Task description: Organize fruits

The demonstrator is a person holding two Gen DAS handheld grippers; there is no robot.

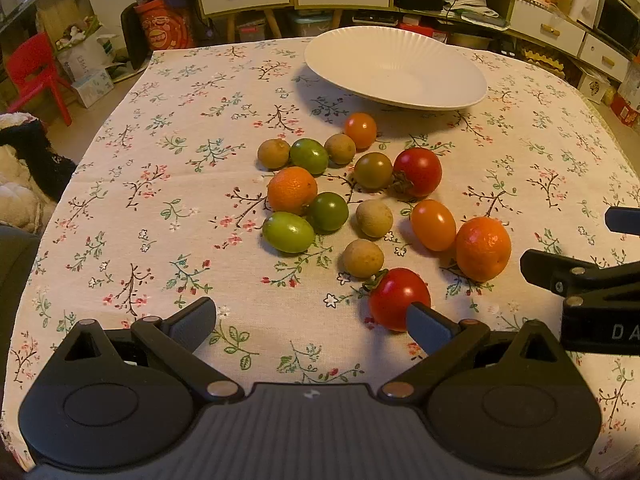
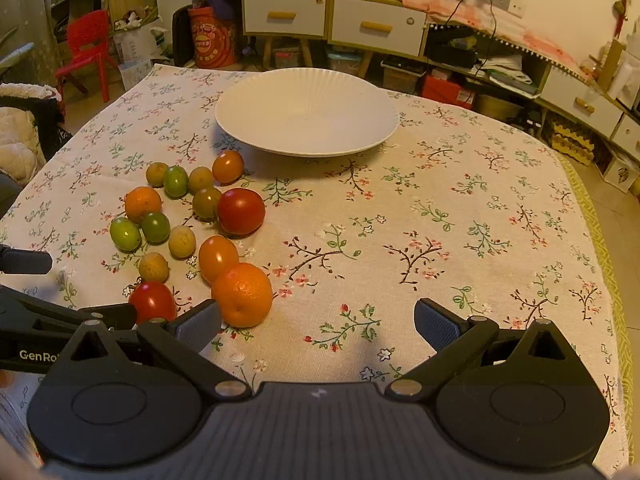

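Left wrist view: I have the left gripper (image 1: 312, 320) low over the desk (image 1: 120, 200) with its fingers spread wide and nothing between them. The fruits lie ahead and to the right of its centre line. The nearest red tomato (image 1: 396, 296) sits just beyond the right finger (image 1: 428, 328), which overlaps it in this view; I cannot tell whether they touch. Its stem end points up and left. An orange (image 1: 482, 248) lies further right, next to the right gripper's finger that enters from the frame edge. The white plate (image 1: 396, 66) stands empty at the far side, well apart from the fruit cluster. Right wrist view: I have the right gripper (image 2: 318, 324) also spread wide and empty. All fruit lies to its left; the same orange (image 2: 242, 294) sits just beside the left finger (image 2: 198, 326), outside the gap. The plate (image 2: 306, 118) is straight ahead. I judge the right gripper nearer the orange, the left nearer the tomato; either must shift sideways toward its fruit to centre it before closing.
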